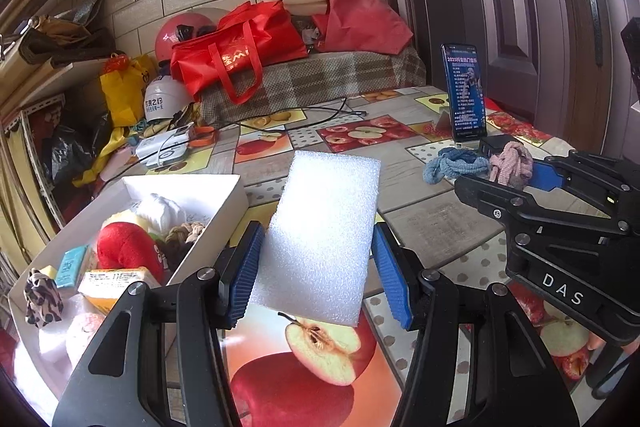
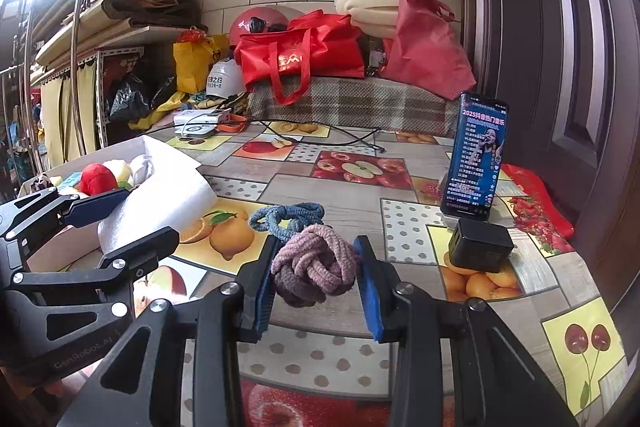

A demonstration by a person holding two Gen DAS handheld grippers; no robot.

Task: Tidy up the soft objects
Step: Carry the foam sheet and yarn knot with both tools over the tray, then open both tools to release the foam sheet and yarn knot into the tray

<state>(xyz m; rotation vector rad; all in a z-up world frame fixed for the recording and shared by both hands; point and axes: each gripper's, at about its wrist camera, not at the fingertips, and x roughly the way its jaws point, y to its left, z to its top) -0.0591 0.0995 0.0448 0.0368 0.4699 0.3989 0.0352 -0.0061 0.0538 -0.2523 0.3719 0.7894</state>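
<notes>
My left gripper [image 1: 316, 267] pinches the foam [image 1: 324, 235] beside the box [image 1: 224, 219]; my right gripper [image 2: 316, 279] clamps the scrunchie [image 2: 314, 265] above the table — either could slip, squashing thin under light grip.

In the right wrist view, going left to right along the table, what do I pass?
White box → foam sheet held in the left claw → blue hair tie → pink hair tie gripped in the right claw → black charger, with the phone just behind it.
</notes>
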